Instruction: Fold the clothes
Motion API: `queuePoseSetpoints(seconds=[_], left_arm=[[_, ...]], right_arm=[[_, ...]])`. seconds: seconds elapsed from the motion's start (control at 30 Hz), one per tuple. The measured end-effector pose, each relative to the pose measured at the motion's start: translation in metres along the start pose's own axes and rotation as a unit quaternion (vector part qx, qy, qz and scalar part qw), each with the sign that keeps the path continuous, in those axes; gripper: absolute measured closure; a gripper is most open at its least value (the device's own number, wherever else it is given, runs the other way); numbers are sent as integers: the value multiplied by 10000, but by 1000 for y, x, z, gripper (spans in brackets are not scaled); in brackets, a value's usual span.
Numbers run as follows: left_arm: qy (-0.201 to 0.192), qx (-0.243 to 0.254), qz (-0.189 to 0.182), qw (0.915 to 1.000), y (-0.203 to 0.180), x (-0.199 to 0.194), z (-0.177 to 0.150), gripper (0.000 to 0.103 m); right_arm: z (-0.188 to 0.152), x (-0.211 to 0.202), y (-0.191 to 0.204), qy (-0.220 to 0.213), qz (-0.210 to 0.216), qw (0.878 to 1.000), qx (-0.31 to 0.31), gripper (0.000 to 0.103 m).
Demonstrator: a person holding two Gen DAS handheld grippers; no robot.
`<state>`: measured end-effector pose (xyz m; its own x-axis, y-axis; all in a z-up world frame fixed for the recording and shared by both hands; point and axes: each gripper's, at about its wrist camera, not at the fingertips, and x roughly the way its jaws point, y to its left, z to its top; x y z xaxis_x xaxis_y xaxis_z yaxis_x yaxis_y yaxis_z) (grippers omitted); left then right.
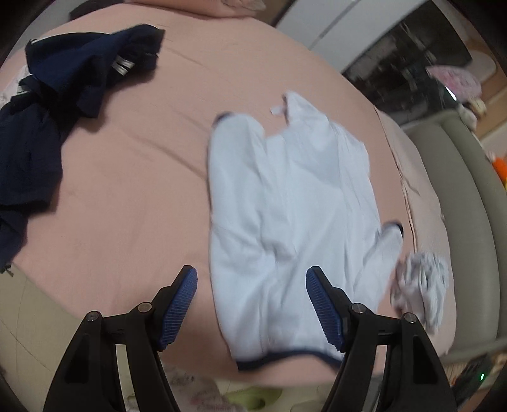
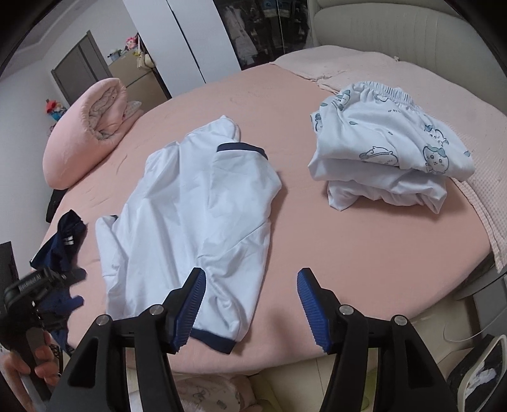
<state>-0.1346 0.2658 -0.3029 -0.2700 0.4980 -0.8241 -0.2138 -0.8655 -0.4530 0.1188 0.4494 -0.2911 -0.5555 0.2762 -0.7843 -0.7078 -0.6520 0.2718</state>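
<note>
Right wrist: both hand-held grippers, right (image 2: 250, 304) & left (image 1: 252, 304), wide open, empty, above shirt (image 2: 196, 202) hem. Risk: pinching bed (image 2: 348, 228) sheet w/ hem, dragging it.

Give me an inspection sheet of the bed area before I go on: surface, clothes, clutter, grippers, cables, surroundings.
Surface: pink bed sheet, lightly creased.
Job's things: white shirt with navy trim lies spread out, unfolded, its hem at the near edge; printed folded stack sits to its right, apart from it; navy garment lies crumpled to its left.
Clutter: rolled pink quilt at the far left of the bed.
Grippers: left hand-held gripper open above the shirt's hem, holding nothing; right hand-held gripper open above the shirt's hem and bare sheet, holding nothing.
Cables: thin wire by the bed's right edge.
Surroundings: padded headboard, white wardrobe doors.
</note>
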Motion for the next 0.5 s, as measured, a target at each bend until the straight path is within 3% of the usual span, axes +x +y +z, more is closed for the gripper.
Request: queuePoseSetpoints(seconds=[0.1,0.23,0.37,0.5], left_arm=[[-198,-376,11,9991,12,6,16,33],[-184,-1040,-369,9937,31,21,32,33],[-108,-1195,-257,9924,40,35,42,33],[9,-1165,-255,9929,44,42,48,33]], right_arm=[[6,10,-3,92,11,9999,66,43],[15,22,-7,199,20,9997,158,43],[27,32,-15,252,-6,9994,234,43],[39,44,-27,350,238,9974,580,43]])
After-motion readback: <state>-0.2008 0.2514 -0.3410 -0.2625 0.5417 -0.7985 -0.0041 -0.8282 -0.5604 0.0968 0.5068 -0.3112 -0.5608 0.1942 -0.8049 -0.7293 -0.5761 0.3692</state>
